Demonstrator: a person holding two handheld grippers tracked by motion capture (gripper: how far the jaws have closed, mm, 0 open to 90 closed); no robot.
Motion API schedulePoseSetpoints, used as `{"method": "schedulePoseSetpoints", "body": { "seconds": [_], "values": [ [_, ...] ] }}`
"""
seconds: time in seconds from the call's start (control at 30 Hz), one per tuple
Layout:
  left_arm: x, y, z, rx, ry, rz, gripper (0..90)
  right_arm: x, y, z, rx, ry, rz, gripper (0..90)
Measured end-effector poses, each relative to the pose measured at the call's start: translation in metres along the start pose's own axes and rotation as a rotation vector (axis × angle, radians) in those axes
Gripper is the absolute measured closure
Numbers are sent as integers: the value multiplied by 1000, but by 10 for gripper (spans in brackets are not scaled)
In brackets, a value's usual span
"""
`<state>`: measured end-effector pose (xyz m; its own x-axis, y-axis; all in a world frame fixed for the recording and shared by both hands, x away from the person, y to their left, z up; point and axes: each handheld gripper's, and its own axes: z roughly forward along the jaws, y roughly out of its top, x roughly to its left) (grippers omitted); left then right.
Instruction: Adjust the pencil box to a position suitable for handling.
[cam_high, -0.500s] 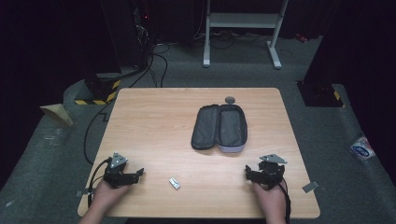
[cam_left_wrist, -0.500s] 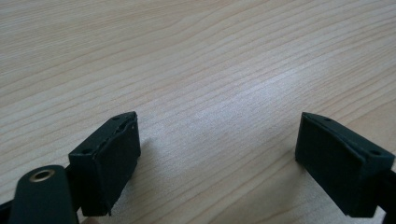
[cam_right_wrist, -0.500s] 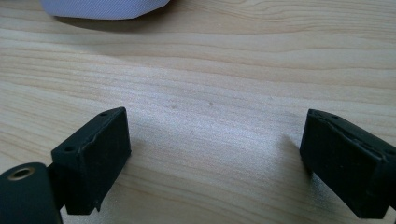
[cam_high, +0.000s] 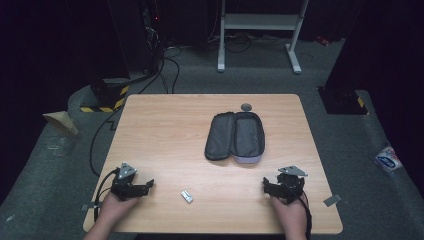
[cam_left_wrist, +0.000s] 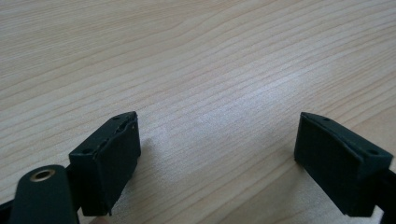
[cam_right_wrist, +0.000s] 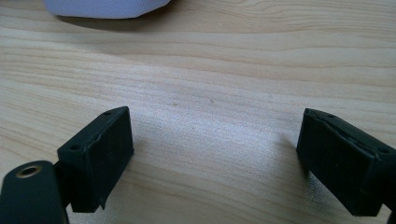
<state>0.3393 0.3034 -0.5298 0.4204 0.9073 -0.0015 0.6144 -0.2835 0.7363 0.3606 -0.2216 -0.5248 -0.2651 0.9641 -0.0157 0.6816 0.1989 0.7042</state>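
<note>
Open grey case (cam_high: 235, 136) mid-table (cam_high: 160, 125); small white item (cam_high: 186, 196) between left claw (cam_high: 146, 186) and right claw (cam_high: 267, 187).

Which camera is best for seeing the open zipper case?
The high view is best: the whole open case lies unzipped on the table, both halves showing. The right gripper view catches just a pale edge of it at the top. The left gripper view looks at bare wood.

A dark zip case (cam_high: 235, 136) lies open mid-table; a small silver object (cam_high: 186, 196) lies nearer.
</note>
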Motion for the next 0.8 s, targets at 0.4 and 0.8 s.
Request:
{"method": "schedulePoseSetpoints", "body": {
  "seconds": [0.4,0.8],
  "values": [
    [0,0,0,0,0,1,150,1,-2,-2,-7,0,-1,141],
    [0,0,0,0,-1,2,151,-1,-3,-5,-20,-11,9,223]
  ]
}}
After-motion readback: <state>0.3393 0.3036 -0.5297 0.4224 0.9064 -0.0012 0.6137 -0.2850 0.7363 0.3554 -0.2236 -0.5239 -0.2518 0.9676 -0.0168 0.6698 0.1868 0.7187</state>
